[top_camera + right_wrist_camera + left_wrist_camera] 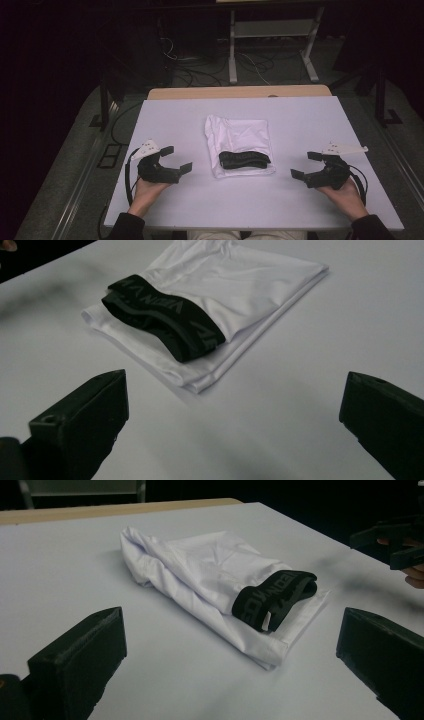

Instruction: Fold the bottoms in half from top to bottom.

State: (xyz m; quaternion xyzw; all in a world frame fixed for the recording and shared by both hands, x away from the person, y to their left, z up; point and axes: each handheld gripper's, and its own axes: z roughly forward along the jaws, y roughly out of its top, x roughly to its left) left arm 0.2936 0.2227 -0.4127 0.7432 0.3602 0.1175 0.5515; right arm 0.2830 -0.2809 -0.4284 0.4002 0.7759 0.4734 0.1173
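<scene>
My white table [300, 125] carries one folded white garment [239, 137] at frame centre, its black waistband [244, 159] tucked across the lower edge. It looks folded already, so little seems left. My left gripper [178, 159] and right gripper [303, 164] flank it, jaws wide, empty. Nothing blocks either.

Folded white garment [210, 575] with black waistband [275, 597] lies between wide-apart jaws on table [60, 580].
</scene>
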